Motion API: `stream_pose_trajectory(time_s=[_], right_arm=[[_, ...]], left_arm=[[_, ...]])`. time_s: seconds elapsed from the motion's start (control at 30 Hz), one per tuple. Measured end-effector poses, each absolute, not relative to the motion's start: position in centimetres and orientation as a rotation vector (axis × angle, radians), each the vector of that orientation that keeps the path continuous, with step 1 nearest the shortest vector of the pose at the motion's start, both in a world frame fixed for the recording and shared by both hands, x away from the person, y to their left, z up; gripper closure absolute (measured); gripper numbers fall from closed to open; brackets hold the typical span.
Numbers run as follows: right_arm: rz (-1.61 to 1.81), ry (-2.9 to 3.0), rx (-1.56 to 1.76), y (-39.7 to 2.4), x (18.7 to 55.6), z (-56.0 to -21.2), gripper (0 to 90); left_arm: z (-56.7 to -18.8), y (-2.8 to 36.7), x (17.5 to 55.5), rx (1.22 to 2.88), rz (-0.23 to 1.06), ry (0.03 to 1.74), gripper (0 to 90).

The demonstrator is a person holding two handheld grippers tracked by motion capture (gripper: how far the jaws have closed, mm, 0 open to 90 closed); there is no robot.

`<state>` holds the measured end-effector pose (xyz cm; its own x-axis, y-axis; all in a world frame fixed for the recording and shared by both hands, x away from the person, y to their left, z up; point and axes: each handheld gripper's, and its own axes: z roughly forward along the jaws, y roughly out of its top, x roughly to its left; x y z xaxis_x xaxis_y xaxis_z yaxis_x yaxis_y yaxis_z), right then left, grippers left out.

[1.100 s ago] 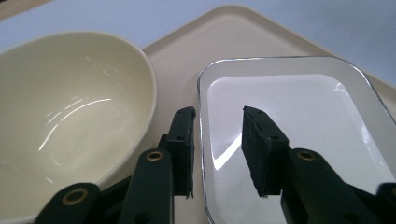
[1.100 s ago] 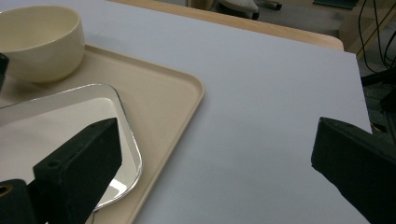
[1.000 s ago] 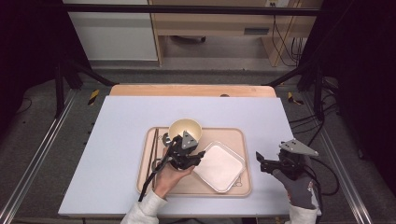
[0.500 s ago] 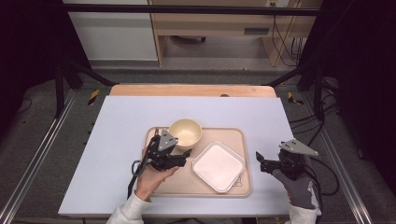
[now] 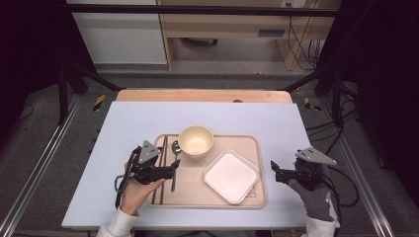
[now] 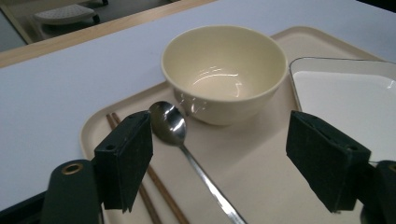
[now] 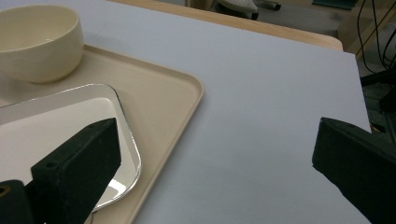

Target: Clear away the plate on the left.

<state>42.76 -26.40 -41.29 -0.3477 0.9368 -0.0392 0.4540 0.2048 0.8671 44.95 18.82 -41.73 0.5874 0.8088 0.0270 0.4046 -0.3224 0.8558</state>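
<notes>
A beige tray [image 5: 258, 163] lies on the white table [image 5: 133, 123]. It holds a cream bowl [image 5: 195, 140], a square white plate [image 5: 231, 175], a metal spoon [image 5: 175, 160] and brown chopsticks [image 5: 162, 148]. My left gripper [image 5: 174, 170] hovers over the tray's left part, pointing right. Its jaws have just been opening and now stand wide apart. In the left gripper view the spoon [image 6: 182, 140] lies on the tray between the jaws, untouched by the pads, with the bowl [image 6: 224, 70] beyond. My right gripper [image 5: 274, 174] rests open off the tray's right edge, facing the plate [image 7: 51, 126].
A wooden strip [image 5: 197, 95] runs along the table's far edge. Black frame posts and cables stand on the floor at both sides. Bare white table surface [image 7: 261, 93] lies to the right of the tray.
My left gripper has slid leftward across the tray, away from the plate and bowl, and its jaws have spread. The spoon now shows lying beside the chopsticks. The right gripper has kept still.
</notes>
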Motion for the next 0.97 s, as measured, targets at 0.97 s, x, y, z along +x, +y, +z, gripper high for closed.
stream_pose_trajectory(time_s=[0.97], right_arm=[[1.057,1.903,1.29,-26.6,42.8,-41.5,1.4]], left_arm=[[-43.6,26.2,44.0,1.865,0.637,1.113,17.4]])
